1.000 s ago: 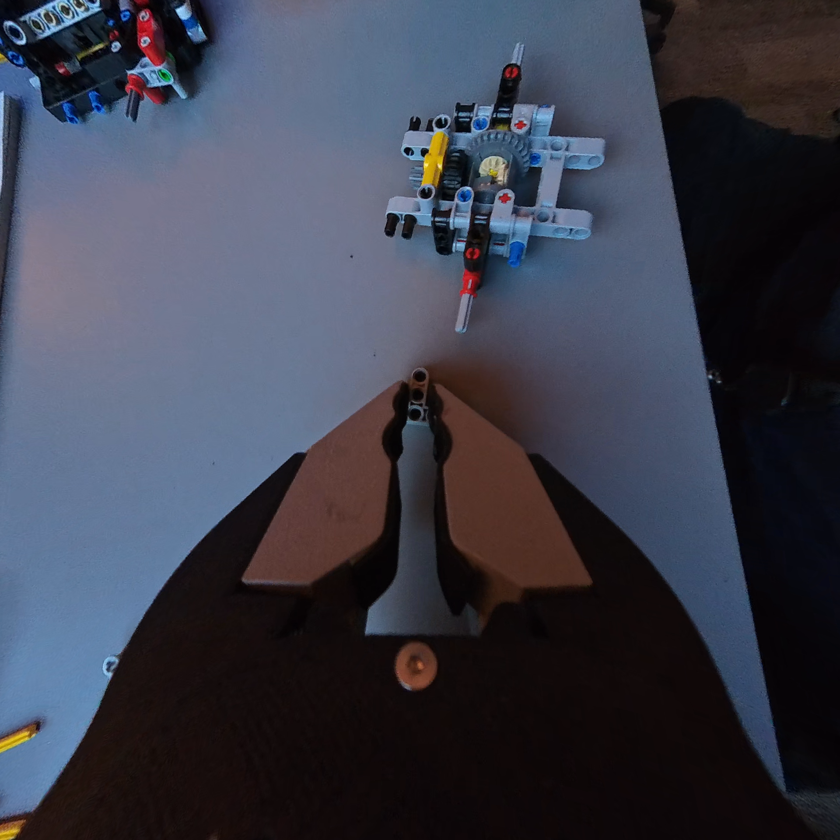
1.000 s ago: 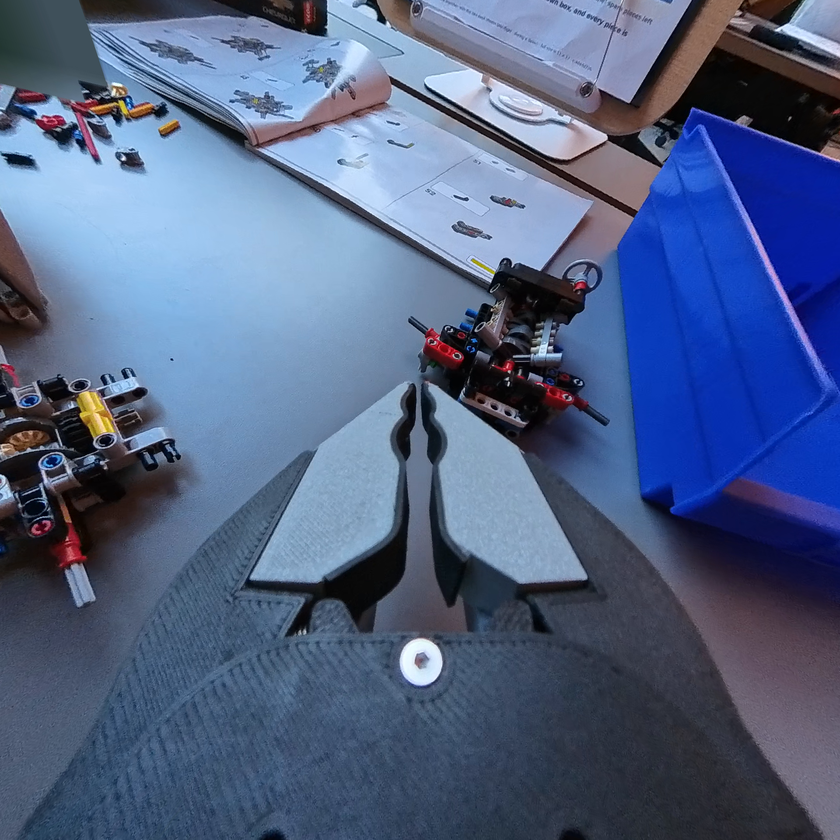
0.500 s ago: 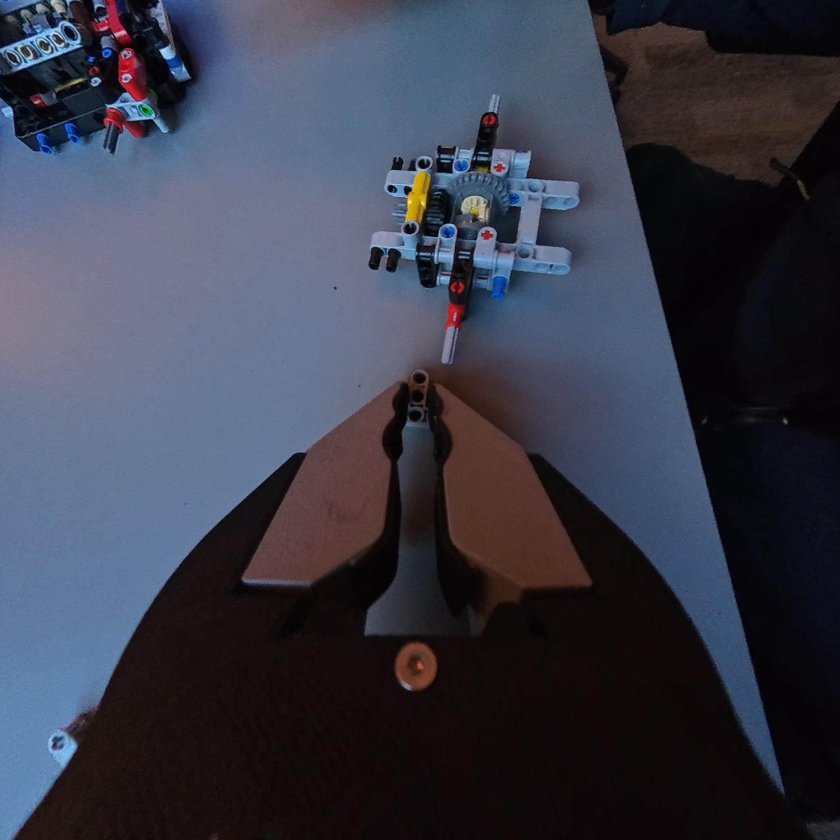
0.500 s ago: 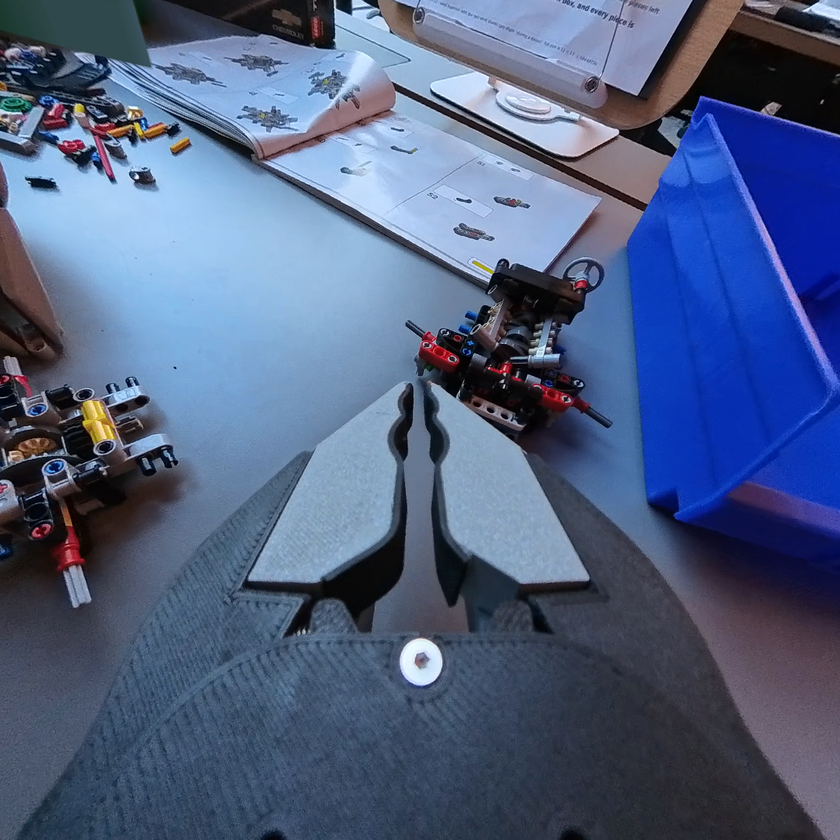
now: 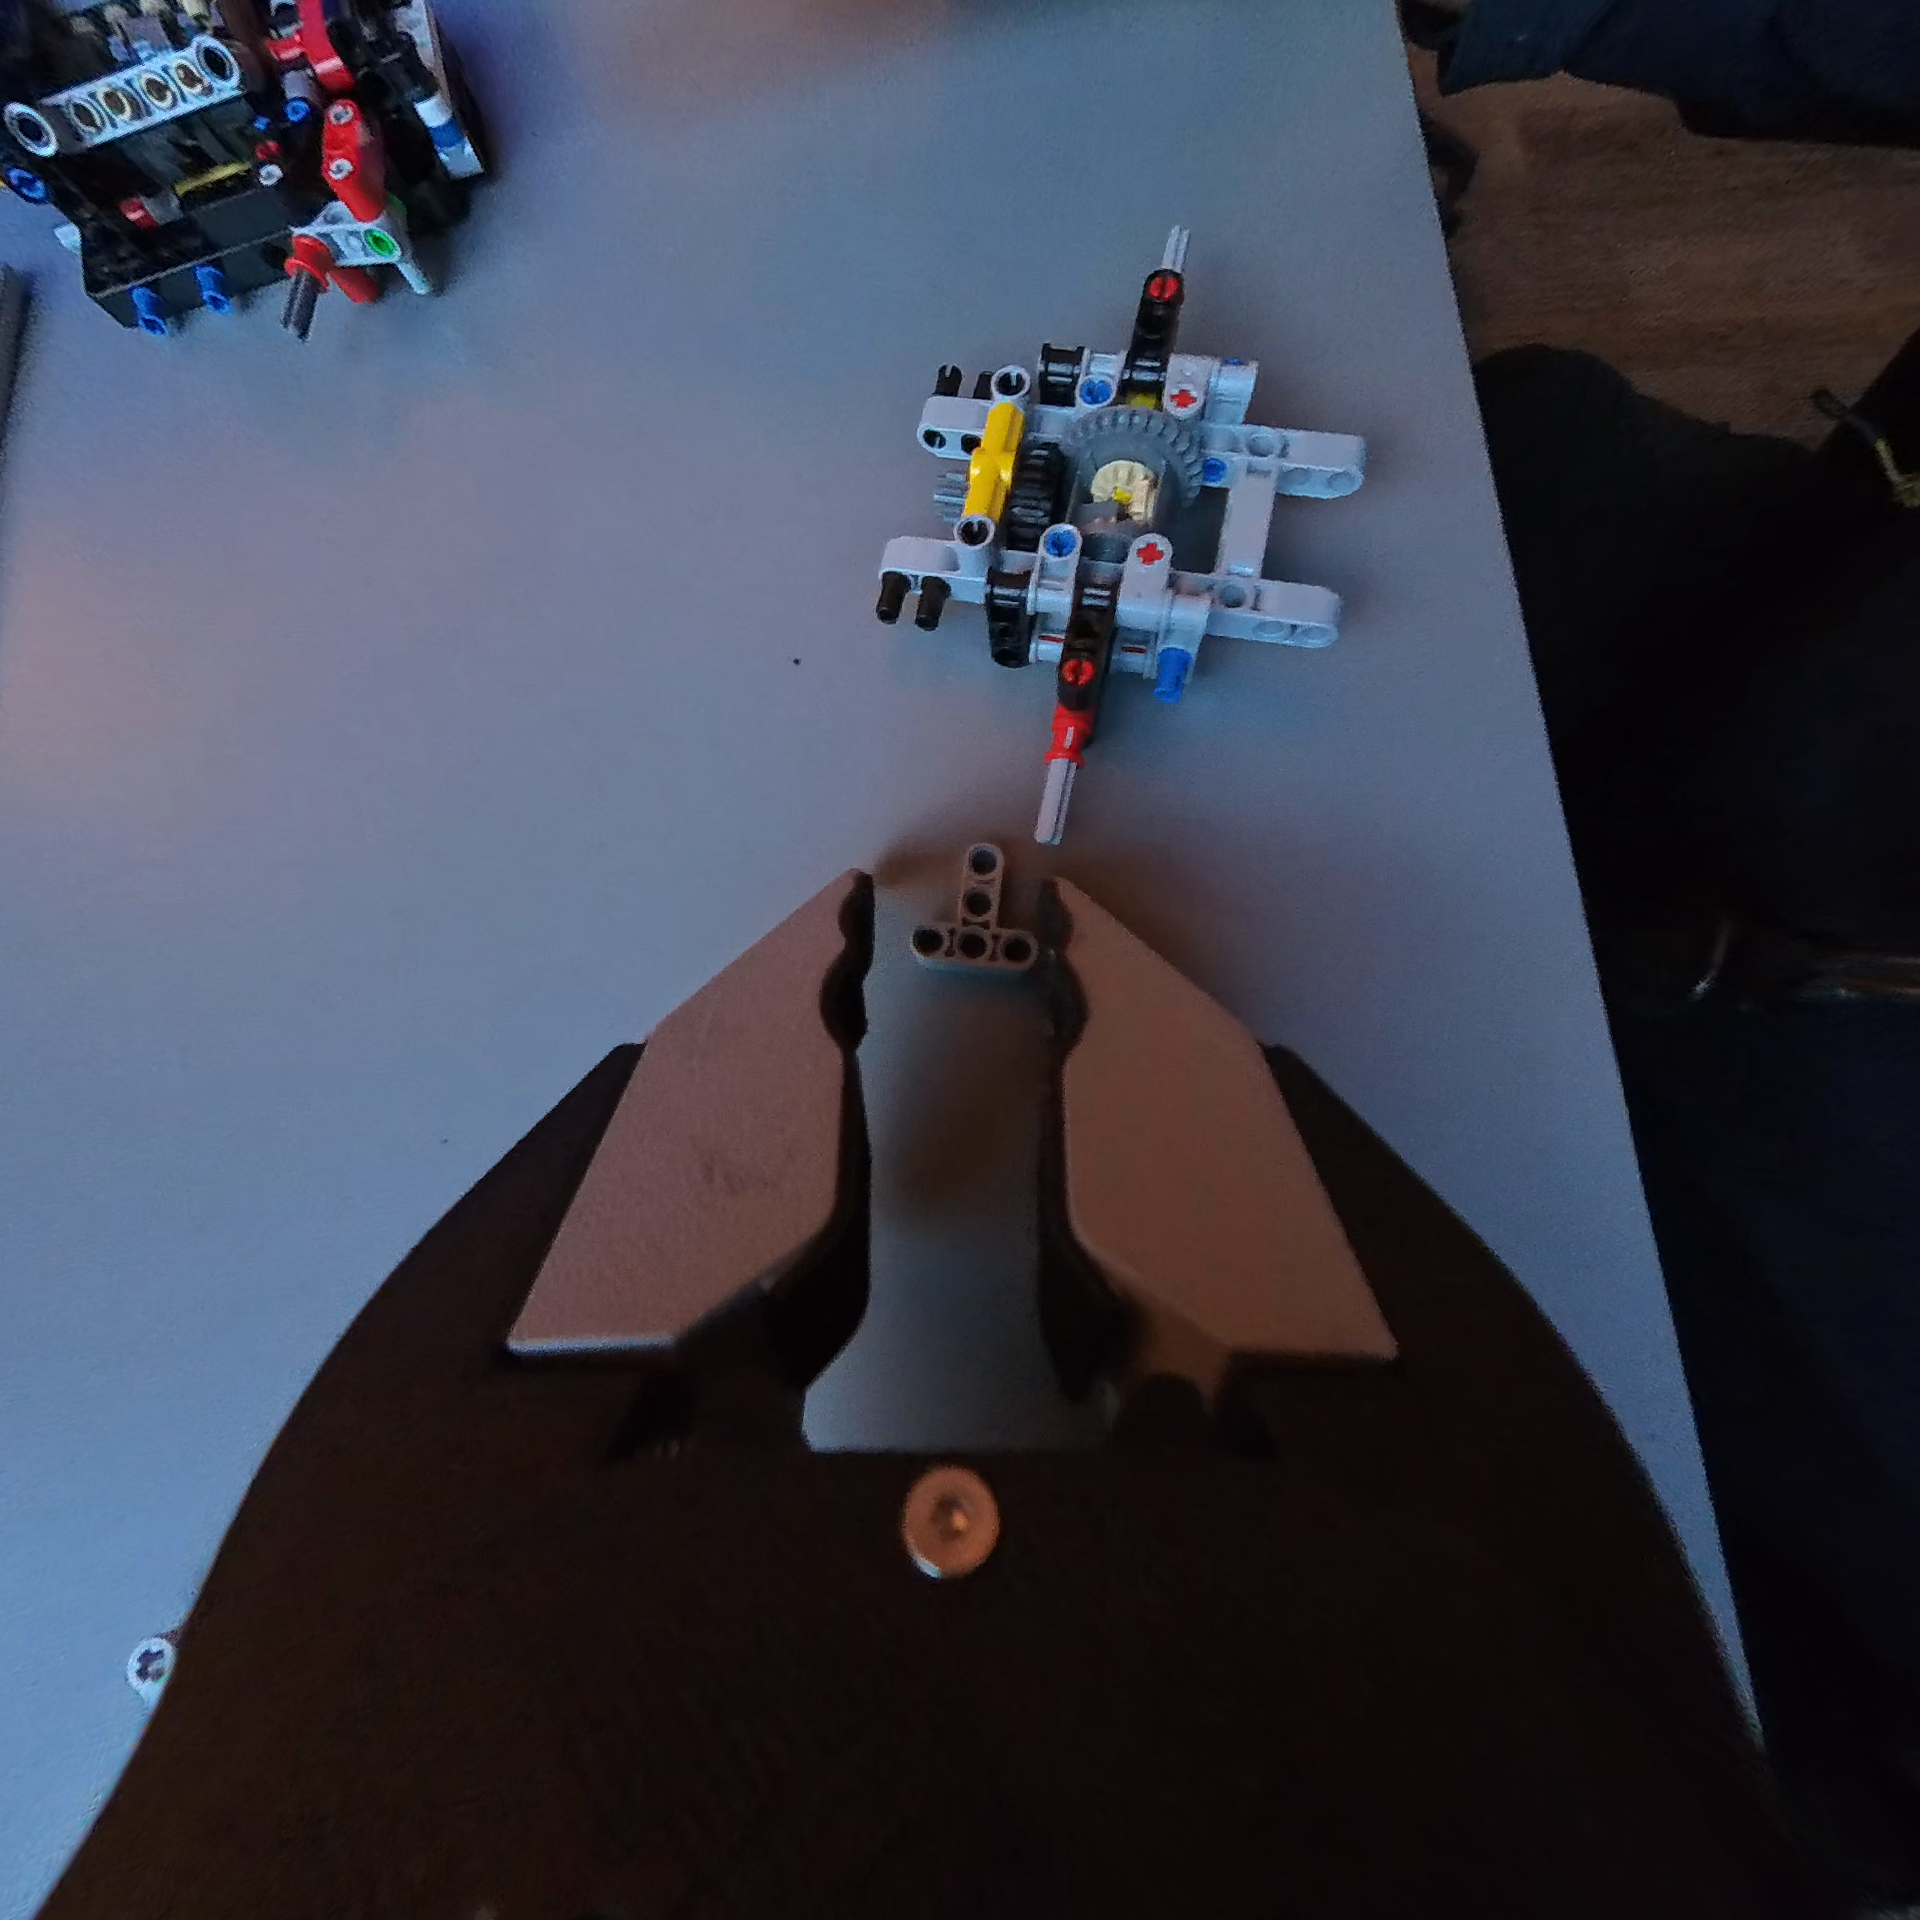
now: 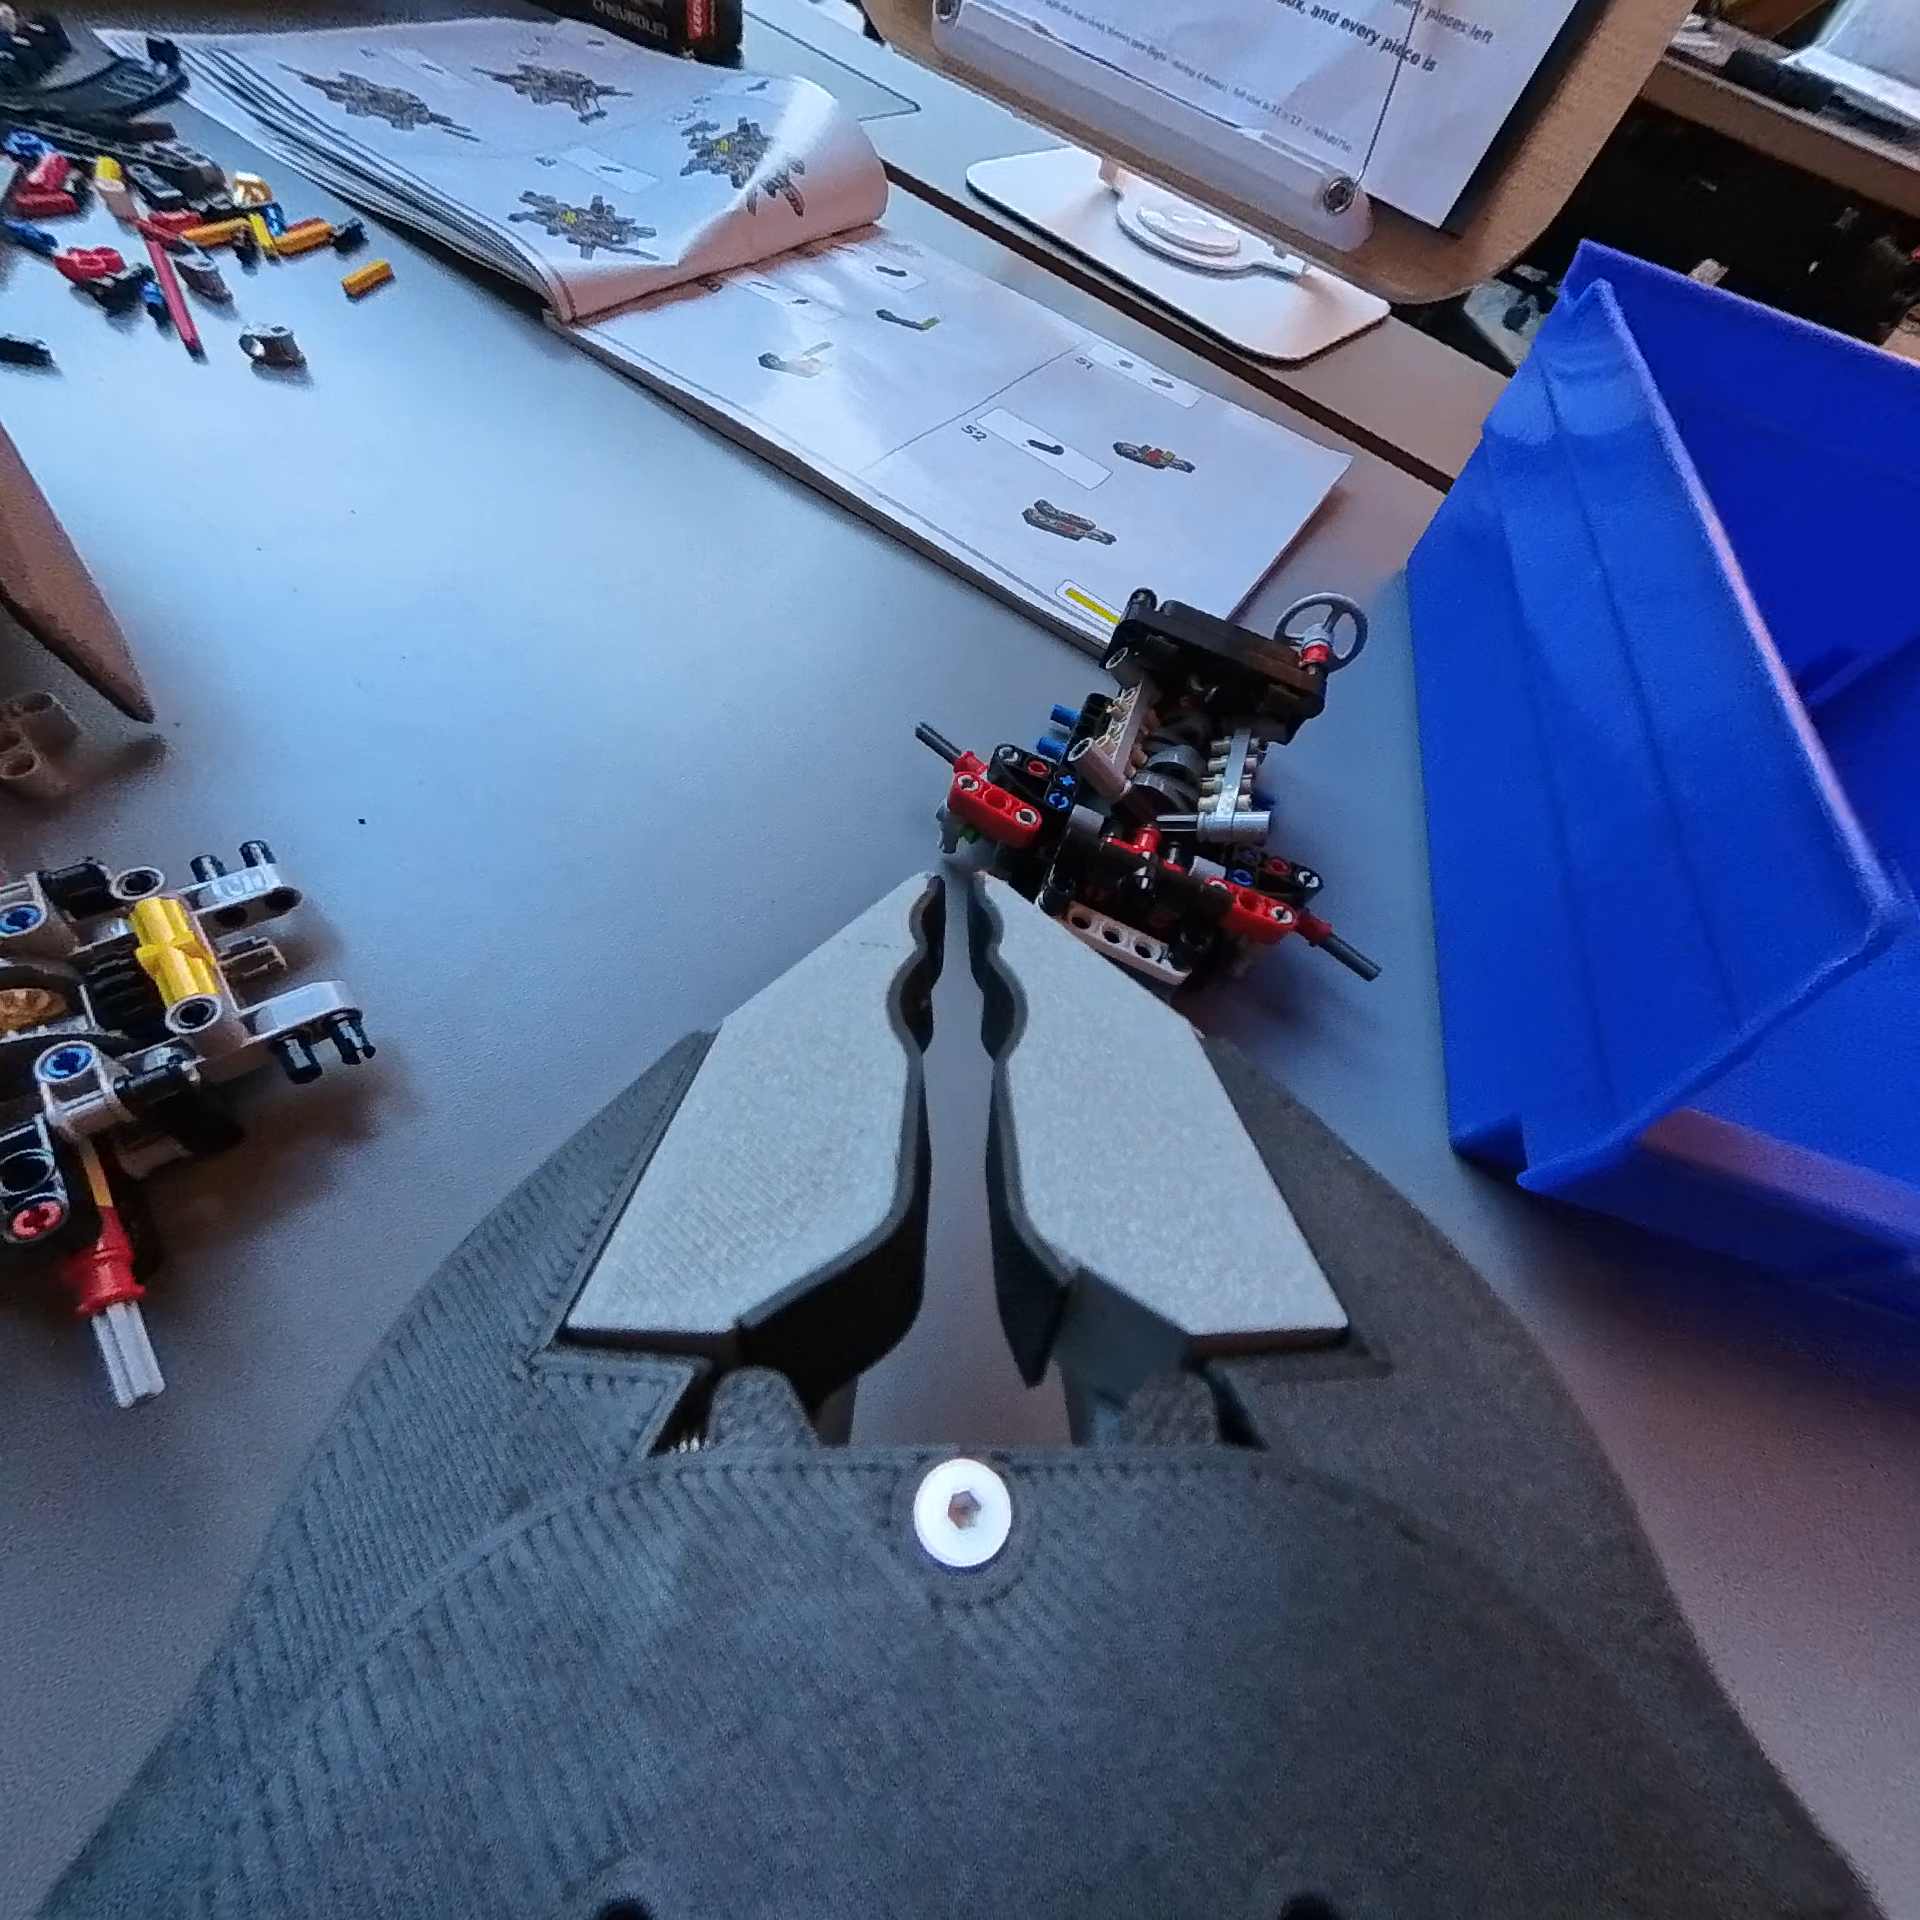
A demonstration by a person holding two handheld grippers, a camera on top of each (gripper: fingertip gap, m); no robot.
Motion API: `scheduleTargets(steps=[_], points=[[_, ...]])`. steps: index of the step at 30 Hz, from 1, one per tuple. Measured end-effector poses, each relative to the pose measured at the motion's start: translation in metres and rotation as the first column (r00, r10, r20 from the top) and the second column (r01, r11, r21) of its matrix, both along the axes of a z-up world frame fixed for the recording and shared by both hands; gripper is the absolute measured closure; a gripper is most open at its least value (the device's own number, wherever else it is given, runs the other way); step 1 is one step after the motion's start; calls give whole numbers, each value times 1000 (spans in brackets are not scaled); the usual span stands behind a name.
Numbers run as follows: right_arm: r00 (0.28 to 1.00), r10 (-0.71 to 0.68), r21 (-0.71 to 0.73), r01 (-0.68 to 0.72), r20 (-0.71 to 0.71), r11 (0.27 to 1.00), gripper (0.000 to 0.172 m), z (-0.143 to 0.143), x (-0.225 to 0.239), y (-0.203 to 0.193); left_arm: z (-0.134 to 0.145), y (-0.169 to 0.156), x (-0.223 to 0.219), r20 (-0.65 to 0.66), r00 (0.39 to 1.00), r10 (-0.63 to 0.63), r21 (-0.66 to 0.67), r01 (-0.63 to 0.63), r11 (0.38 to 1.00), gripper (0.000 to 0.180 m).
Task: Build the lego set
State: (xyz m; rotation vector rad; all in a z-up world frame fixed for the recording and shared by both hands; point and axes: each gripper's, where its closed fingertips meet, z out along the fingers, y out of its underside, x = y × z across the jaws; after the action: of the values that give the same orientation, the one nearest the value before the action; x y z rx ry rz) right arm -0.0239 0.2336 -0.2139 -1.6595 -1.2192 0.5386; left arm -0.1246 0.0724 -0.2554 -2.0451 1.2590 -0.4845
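Closed bare tongs point(image 6: 958, 896) near brick assembly point(image 6: 1153, 810), blue bin point(image 6: 1662, 831) beside

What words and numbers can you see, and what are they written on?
I don't copy out writing, but here is where it stands.
Printed sheet in the stand: lines of print.
Open instruction booklet: small step numbers.
Dark box behind the booklet: lettering, cut off by the edge.
Left wrist view: no writing.

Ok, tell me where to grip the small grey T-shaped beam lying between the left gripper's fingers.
Probably grip the T-shaped beam across its stem, coming straight down: it lies flat on the table, and the narrow stem fits between the left gripper's open fingers.
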Motion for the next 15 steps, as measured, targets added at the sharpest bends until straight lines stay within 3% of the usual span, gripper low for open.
scheduleTargets(steps=[15], points=[[998,40,-6,-41,-54,999,166,7,0,-5,-1,-3,1,13,1000,-10,-20,10,1000,155]])
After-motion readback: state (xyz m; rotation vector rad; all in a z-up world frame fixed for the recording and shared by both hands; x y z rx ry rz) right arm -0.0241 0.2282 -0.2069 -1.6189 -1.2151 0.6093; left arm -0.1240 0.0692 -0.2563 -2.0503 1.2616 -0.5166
